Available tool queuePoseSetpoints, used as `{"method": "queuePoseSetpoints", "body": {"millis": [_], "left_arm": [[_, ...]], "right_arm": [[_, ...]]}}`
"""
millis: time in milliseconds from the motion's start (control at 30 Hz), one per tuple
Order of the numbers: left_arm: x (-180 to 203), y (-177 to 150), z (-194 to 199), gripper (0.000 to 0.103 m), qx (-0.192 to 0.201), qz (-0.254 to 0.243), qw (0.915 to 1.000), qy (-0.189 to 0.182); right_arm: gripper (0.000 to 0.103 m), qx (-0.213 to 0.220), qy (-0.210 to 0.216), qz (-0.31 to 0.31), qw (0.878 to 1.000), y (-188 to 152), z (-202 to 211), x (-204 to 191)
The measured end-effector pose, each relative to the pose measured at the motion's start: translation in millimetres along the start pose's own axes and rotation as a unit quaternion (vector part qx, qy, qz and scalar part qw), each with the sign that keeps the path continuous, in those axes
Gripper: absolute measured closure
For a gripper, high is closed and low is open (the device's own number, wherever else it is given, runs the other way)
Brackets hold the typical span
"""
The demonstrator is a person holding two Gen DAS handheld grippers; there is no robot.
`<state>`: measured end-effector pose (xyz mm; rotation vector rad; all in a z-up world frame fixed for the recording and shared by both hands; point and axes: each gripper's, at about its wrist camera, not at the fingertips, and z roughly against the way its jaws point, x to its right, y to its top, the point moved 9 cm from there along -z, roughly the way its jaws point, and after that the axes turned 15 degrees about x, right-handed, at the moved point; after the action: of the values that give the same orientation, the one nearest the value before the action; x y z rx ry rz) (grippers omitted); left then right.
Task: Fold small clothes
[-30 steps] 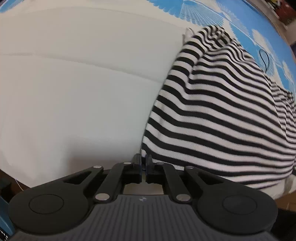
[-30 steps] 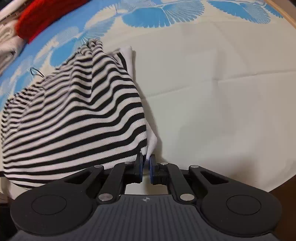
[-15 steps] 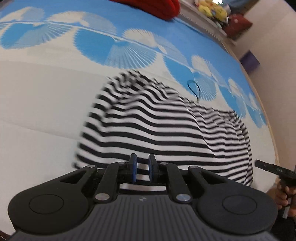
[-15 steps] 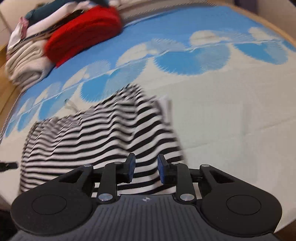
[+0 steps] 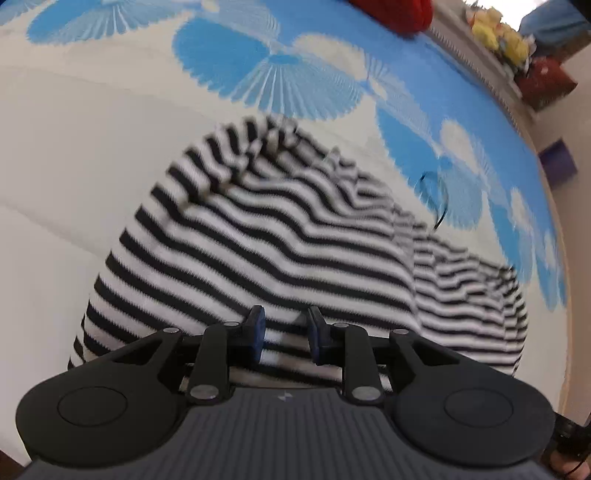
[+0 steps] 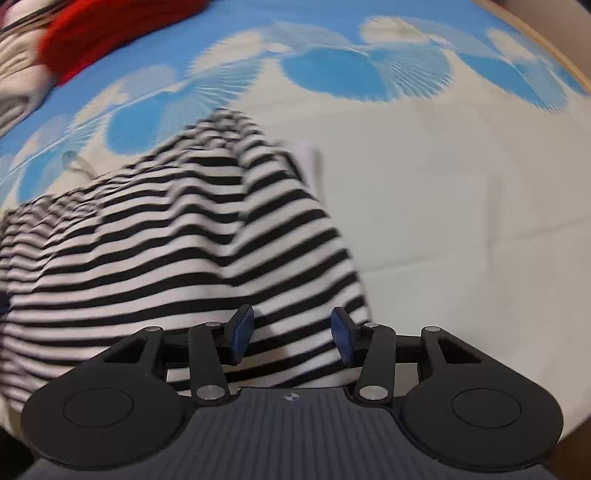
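Note:
A black-and-white striped garment (image 5: 280, 243) lies folded in a rumpled heap on a cloth with blue fan prints (image 5: 266, 77). It also shows in the right wrist view (image 6: 177, 243). My left gripper (image 5: 284, 334) hovers over the garment's near edge, open, with nothing between its blue pads. My right gripper (image 6: 291, 334) hovers over the garment's near right part, open wider and empty.
A red knitted item (image 6: 110, 33) and a pile of pale clothes (image 6: 18, 85) lie at the far end. A thin black loop (image 5: 437, 199) lies on the cloth behind the garment. Plain white cloth (image 6: 461, 206) spreads to the right. The table's wooden edge (image 6: 546, 37) curves beyond.
Both grippers were shut on the garment's near edge a second ago. They have let go, opened and lifted back, the right one opening wider. The garment now rests on the cloth.

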<state>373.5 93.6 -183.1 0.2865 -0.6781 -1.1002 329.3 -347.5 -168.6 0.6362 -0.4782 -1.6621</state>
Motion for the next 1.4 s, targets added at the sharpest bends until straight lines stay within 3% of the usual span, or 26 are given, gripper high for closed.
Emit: {"method": "queuePoseSetpoints", "body": {"millis": [100, 233, 367, 467, 533, 667, 833, 933, 1033, 1100, 1267, 1400], "left_arm": [[16, 6, 13, 0.075, 0.033, -0.027, 0.9987, -0.027], [23, 5, 23, 0.073, 0.045, -0.052, 0.9970, -0.033], [14, 4, 33, 0.073, 0.048, -0.045, 0.9972, -0.033], [0, 3, 43, 0.073, 0.052, -0.043, 0.9974, -0.028], [-10, 2, 50, 0.073, 0.050, -0.043, 0.9975, -0.024], [-31, -1, 59, 0.071, 0.038, -0.050, 0.9979, -0.016], [-58, 1, 67, 0.069, 0.031, -0.037, 0.9987, -0.014], [-73, 3, 69, 0.063, 0.025, -0.003, 0.9995, -0.018], [-82, 0, 64, 0.059, 0.004, 0.013, 0.9998, -0.011], [-86, -4, 61, 0.057, -0.010, 0.009, 0.9999, -0.006], [-92, -8, 58, 0.050, -0.023, 0.007, 0.9997, -0.001], [-94, -12, 56, 0.045, -0.032, 0.013, 0.9994, 0.005]], "right_arm": [[0.055, 0.067, 0.014, -0.005, 0.998, 22, 17, -9], [0.054, 0.141, 0.098, 0.034, 0.985, 36, 47, -56], [0.053, 0.130, 0.180, 0.080, 0.972, 18, 53, -117], [0.053, 0.093, 0.202, 0.105, 0.969, 1, 40, -157], [0.053, 0.067, 0.190, 0.132, 0.971, -14, 24, -174], [0.052, -0.001, 0.098, 0.188, 0.977, -43, -17, -178], [0.052, 0.002, 0.068, 0.144, 0.987, -34, -19, -168], [0.052, 0.070, 0.051, 0.123, 0.989, -7, 8, -156], [0.051, 0.158, 0.071, 0.085, 0.981, 25, 51, -132], [0.050, 0.193, 0.060, 0.073, 0.977, 36, 69, -105], [0.050, 0.192, 0.021, 0.014, 0.981, 35, 78, -35], [0.049, 0.188, -0.003, 0.036, 0.981, 29, 82, -1]]}}
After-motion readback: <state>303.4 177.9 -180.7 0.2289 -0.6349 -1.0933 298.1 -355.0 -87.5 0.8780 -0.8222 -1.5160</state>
